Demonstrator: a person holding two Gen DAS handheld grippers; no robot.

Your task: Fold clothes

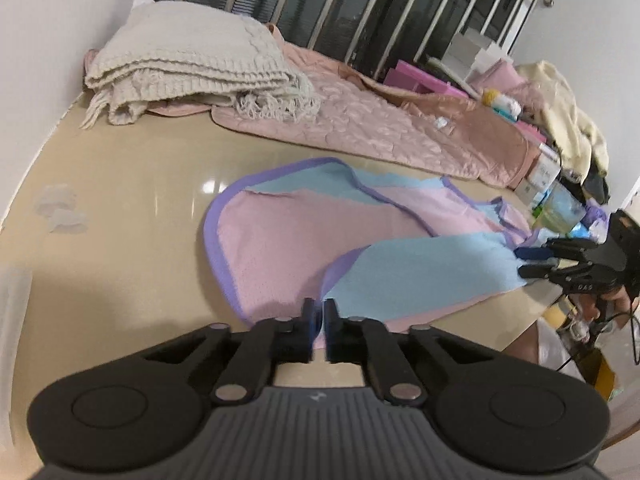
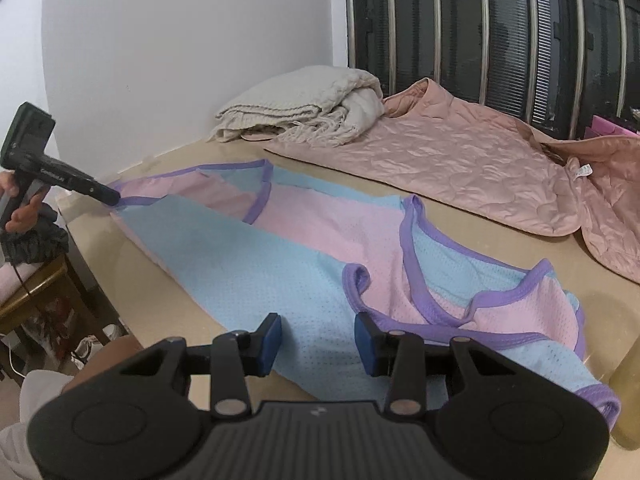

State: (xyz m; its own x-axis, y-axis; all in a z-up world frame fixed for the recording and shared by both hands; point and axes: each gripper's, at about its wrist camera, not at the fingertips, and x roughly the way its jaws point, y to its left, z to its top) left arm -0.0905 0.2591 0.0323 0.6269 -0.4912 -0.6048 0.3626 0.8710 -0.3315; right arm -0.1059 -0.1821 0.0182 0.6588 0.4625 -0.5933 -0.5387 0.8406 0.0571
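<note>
A pink and light-blue mesh vest (image 1: 320,236) with purple trim lies flat on a beige table (image 1: 132,208). It also shows in the right wrist view (image 2: 304,256). My left gripper (image 1: 319,320) is shut on the vest's near hem edge; in the right wrist view it (image 2: 114,198) pinches the far corner. My right gripper (image 2: 318,340) is open over the blue panel near the armhole, its blue pads on either side of the cloth. In the left wrist view it (image 1: 528,262) sits at the vest's right edge.
A folded cream knitted blanket (image 1: 192,64) and a pink quilted jacket (image 1: 380,120) lie at the table's back. Boxes, bottles and a cream garment (image 1: 560,120) crowd the right side. A window with metal bars (image 2: 500,32) is behind. A chair (image 2: 36,288) stands left.
</note>
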